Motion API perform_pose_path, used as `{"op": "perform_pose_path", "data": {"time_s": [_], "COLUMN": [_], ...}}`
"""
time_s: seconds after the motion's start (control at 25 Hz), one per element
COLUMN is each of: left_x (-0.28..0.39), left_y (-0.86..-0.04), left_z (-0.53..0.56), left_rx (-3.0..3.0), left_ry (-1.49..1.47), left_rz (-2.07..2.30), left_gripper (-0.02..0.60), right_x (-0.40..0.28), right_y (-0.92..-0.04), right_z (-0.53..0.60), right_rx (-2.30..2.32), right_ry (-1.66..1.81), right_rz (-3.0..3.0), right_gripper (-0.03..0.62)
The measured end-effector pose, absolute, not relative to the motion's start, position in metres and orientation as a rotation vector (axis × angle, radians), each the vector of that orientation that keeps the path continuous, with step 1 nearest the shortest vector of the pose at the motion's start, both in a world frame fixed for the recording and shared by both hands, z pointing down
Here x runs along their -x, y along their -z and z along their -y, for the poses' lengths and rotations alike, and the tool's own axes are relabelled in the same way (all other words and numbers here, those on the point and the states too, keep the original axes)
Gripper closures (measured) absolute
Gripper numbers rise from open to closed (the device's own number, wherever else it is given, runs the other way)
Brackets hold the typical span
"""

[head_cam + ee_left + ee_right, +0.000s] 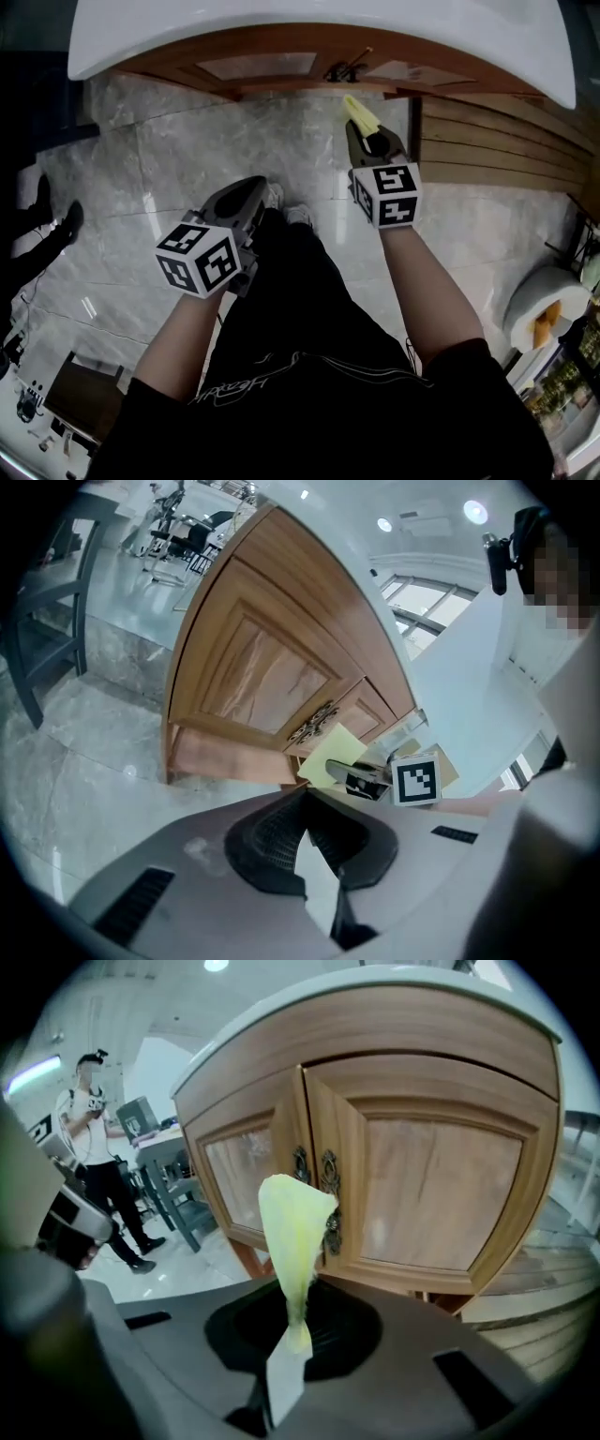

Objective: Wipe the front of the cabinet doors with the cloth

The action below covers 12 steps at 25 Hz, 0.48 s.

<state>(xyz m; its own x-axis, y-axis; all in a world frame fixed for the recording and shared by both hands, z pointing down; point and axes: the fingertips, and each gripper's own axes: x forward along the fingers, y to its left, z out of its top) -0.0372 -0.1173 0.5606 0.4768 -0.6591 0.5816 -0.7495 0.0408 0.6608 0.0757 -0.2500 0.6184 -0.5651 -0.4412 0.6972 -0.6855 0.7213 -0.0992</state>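
head view: right claw [364, 133] grips cloth [360, 113]

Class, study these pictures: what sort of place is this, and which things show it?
Probably a bathroom-style mock-up inside a lab or showroom: a wooden vanity cabinet under a white basin top, marble-look floor tiles, and grey chairs nearby.

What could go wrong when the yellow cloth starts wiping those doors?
1. The right gripper pinches the cloth only by its narrow bottom end, so rubbing might tug it loose.
2. The curly metal handles sit where the two doors meet, and the cloth could snag there.
3. The cloth stands bunched and thin, so the hard gripper tips might scrape the wood.
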Motion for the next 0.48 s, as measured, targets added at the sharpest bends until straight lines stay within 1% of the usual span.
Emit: {"op": "perform_pose_path", "data": {"time_s": [0.16,0.36,0.48], "left_x": [0.025,0.017,0.017], "left_y": [-0.495,-0.405,-0.358], "left_z": [0.12,0.096,0.088], "left_rx": [-1.78,-1.939,-2.009], "left_ry": [-0.104,-0.149,-0.13], "left_rz": [1.243,1.244,1.249], "left_gripper": [0.575,0.575,0.575], "right_x": [-0.073,-0.09,-0.101], "right_y": [-0.548,-0.442,-0.382], "right_z": [0.22,0.161,0.131], "right_rx": [-0.659,-0.452,-0.32], "right_ry": [-0.579,-0.674,-0.658], "right_rz": [2.395,2.498,2.546], "right_gripper": [0.554,0.554,0.554]}}
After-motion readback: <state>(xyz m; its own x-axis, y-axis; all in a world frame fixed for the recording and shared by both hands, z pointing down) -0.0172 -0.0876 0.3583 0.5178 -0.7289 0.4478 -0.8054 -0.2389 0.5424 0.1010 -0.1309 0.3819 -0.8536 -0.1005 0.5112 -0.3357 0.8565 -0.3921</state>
